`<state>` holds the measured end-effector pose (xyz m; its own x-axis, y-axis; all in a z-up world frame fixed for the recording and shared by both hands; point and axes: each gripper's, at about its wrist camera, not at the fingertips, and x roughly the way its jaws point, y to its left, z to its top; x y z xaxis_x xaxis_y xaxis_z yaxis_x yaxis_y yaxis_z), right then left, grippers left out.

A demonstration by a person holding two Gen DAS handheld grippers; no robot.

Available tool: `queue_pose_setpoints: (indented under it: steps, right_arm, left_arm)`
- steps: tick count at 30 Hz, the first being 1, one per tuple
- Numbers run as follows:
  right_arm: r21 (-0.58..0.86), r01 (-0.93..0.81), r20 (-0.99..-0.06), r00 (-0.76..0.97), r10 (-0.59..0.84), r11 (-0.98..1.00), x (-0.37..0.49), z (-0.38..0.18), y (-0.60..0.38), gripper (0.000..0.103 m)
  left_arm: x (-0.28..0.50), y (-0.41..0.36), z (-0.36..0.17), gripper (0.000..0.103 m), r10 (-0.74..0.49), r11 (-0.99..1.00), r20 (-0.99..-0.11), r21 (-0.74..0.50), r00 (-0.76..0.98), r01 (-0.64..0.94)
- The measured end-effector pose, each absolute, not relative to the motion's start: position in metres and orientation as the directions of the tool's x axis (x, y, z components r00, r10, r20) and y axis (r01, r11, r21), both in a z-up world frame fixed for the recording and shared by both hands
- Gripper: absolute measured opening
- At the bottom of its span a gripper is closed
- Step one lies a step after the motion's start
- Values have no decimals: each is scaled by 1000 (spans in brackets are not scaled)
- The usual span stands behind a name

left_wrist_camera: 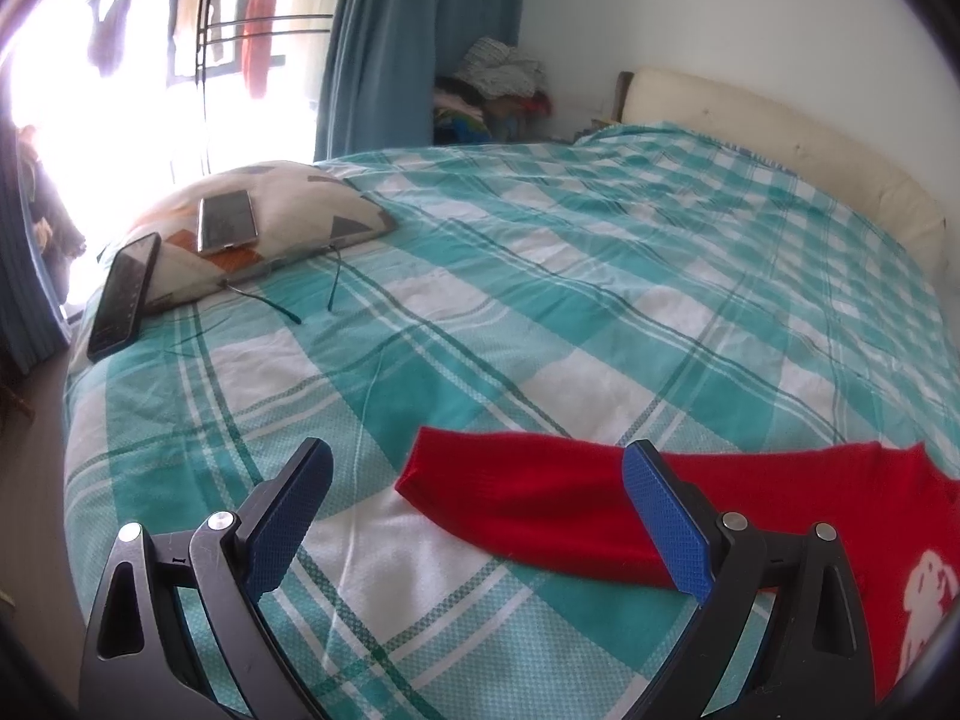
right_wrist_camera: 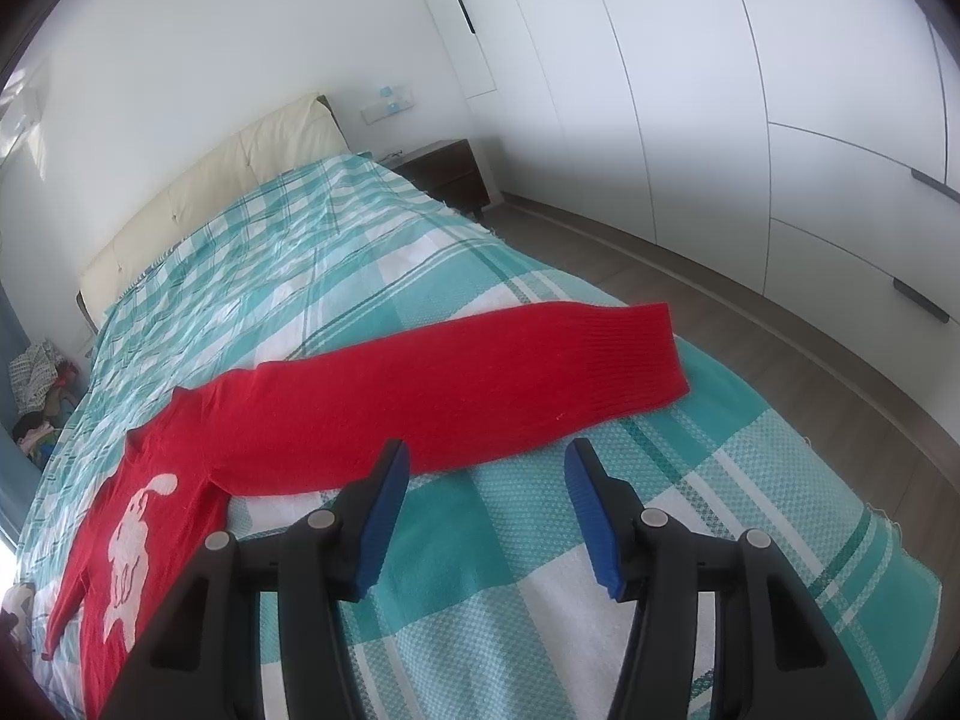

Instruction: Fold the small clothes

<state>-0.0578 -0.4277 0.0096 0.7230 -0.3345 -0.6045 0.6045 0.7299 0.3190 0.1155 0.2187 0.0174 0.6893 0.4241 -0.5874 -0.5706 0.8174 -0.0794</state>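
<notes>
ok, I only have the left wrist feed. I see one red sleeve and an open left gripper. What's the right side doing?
Observer: The right gripper is open too, above the bedspread just short of the other sleeve, holding nothing.
Operator: Is that sleeve folded in?
Observer: No, it lies straight out toward the bed's edge, cuff flat.
Operator: Sweater face up?
Observer: Yes, the red sweater shows a white animal figure on its front.
Operator: Anything near the far edge?
Observer: A dark nightstand stands by the headboard.

Both wrist views low over bed [left_wrist_camera: 540, 276]
</notes>
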Motion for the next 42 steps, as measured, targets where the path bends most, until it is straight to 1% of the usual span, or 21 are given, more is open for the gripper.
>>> queue_pose_setpoints:
  steps: [6,42]
  right_arm:
    - [331,604,-606,725,-327,725,-58,8,-429,54]
    - [335,604,-609,724,-323,723,-59,7,-428,54]
  left_arm:
    - [116,212,19,98,428,827,-579,-58,694,-559]
    - [118,202,18,99,415,847,-574,-41,706,-531]
